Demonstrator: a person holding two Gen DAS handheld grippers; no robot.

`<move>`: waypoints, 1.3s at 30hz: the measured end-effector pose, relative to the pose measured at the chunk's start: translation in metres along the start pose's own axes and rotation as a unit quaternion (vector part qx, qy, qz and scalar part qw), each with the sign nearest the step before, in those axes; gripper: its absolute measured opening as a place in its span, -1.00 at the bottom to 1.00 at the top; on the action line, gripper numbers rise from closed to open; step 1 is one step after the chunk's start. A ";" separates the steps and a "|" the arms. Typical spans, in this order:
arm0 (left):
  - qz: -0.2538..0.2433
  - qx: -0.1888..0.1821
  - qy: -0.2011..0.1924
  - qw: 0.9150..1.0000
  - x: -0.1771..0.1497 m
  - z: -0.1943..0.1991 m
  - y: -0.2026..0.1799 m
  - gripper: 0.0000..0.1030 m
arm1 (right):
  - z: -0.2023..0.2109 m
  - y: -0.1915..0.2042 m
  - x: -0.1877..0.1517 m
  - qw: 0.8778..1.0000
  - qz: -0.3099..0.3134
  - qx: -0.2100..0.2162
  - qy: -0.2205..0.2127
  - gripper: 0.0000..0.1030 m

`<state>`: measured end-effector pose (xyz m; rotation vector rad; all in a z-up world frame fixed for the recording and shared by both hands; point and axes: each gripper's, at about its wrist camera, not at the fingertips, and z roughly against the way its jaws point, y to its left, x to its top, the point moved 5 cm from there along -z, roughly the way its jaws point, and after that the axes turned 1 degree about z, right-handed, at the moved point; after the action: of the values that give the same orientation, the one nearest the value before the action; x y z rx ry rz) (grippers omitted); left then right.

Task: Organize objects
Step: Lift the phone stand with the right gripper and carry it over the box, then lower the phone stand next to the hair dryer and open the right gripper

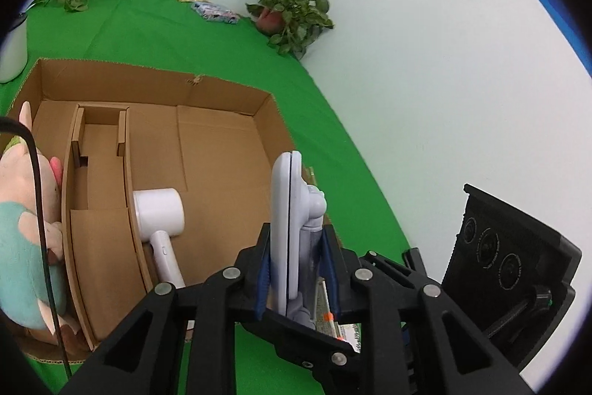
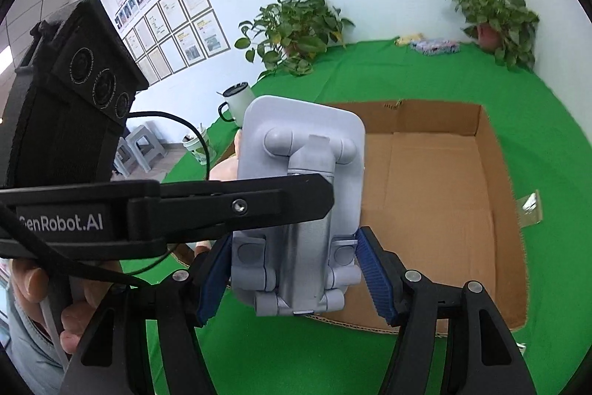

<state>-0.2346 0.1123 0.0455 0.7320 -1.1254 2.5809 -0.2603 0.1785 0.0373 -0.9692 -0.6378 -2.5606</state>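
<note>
Stand, a pale grey folding phone or tablet holder [image 2: 299, 210], hangs above the green cloth just short of the cardboard box [image 2: 495, 173], gripped by both tools at once. The left gripper [image 1: 296, 269] has its blue pads pressed on the folded plate and hinge arm, jaws narrow, clamping across the thin edge. The right gripper [image 2: 292, 269] takes the stand's wider lower body, jaws about half spread, left pad against the side and right pad at the hinge lug.

In the left wrist view the box's free floor lies at ten to eleven o'clock of the stand, beside the white hair dryer [image 1: 161, 210]; the plush pig [image 1: 26, 228] fills the compartment past the divider at nine o'clock.

To place it well, I judge both hands should travel together so the hinge does not twist, carry the stand clear over the near wall, lower it flat onto bare cardboard away from the dryer's handle, then release one side before the other.
</note>
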 end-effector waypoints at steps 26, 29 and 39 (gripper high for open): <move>0.102 0.055 0.105 0.988 -0.029 -0.107 0.073 -0.55 | -0.101 -0.089 -0.069 0.990 -0.075 0.032 0.118 0.20; 0.096 0.080 0.107 0.986 -0.028 -0.103 0.078 -0.55 | -0.106 -0.089 -0.070 0.989 -0.072 0.026 0.130 0.12; 0.092 0.082 0.086 0.989 -0.023 -0.070 0.087 -0.56 | -0.119 -0.082 -0.070 0.986 -0.067 -0.008 0.155 -0.13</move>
<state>-0.2738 0.1043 -0.0610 0.4450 -0.9792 2.8532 -0.3108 0.1966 -0.1142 -0.5289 -0.6115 -2.7574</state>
